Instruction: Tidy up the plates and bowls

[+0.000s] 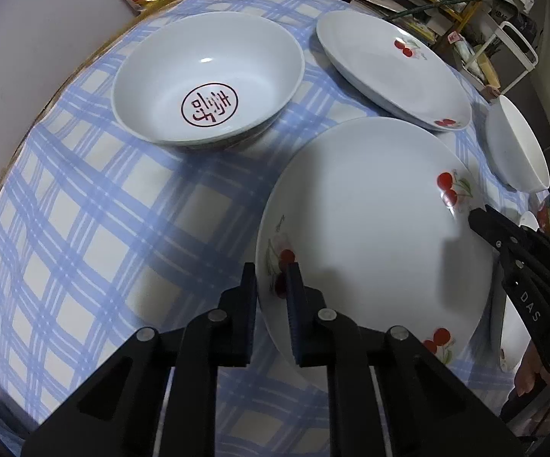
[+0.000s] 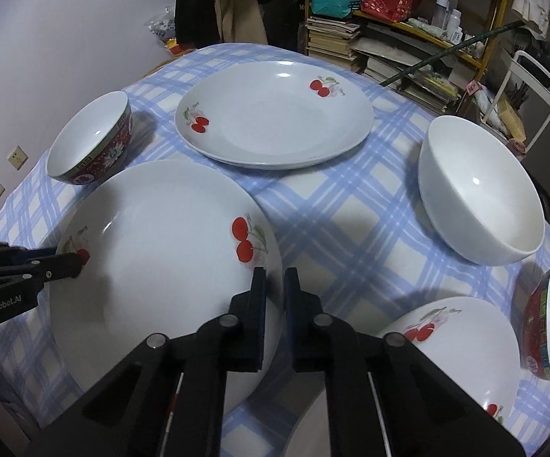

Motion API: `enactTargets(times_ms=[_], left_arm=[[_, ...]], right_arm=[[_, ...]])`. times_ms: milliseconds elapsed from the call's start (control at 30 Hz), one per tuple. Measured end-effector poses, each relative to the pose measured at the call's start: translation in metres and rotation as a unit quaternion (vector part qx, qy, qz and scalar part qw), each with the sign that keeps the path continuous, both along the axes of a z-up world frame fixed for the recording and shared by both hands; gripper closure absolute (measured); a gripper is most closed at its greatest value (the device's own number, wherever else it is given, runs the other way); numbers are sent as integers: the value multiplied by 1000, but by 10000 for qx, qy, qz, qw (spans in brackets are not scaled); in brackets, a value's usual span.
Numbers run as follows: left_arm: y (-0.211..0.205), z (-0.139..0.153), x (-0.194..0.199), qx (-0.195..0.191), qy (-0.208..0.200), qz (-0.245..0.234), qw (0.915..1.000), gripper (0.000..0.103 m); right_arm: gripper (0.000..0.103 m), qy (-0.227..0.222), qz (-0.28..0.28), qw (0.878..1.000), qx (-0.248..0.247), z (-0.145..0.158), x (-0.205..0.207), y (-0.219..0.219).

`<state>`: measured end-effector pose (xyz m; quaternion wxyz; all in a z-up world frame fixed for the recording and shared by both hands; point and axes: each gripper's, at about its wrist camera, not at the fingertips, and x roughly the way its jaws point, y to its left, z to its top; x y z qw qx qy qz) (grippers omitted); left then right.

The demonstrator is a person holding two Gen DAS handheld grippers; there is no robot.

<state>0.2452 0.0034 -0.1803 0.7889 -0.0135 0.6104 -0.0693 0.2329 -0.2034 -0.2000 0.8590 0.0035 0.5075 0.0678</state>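
The left gripper [image 1: 271, 278] and right gripper [image 2: 275, 285] each pinch opposite rims of the round white cherry-printed ceramic plate [image 1: 370, 228].

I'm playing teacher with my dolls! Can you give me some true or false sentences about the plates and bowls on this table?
1. Both tools grip the same cherry plate: the left tool and the right tool. True.
2. The tablecloth is red with dots. False: it is blue and white checked.
3. The big white bowl has soup in it. False: it is empty.
4. The bowl with a red round mark sits on the table with no tool touching it. True.
5. Another cherry plate lies further back. True.
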Motion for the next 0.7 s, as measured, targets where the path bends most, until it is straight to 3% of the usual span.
enactTargets(times_ms=[200,700], left_arm=[[10,-3,4,-417,104,206,9989,88],[13,22,-41,-220,-21,-136,9997,88]], right_arm=[[94,-37,35,10000,57,4,-4,0],[94,1,-59,9999,82,22,-55,-2]])
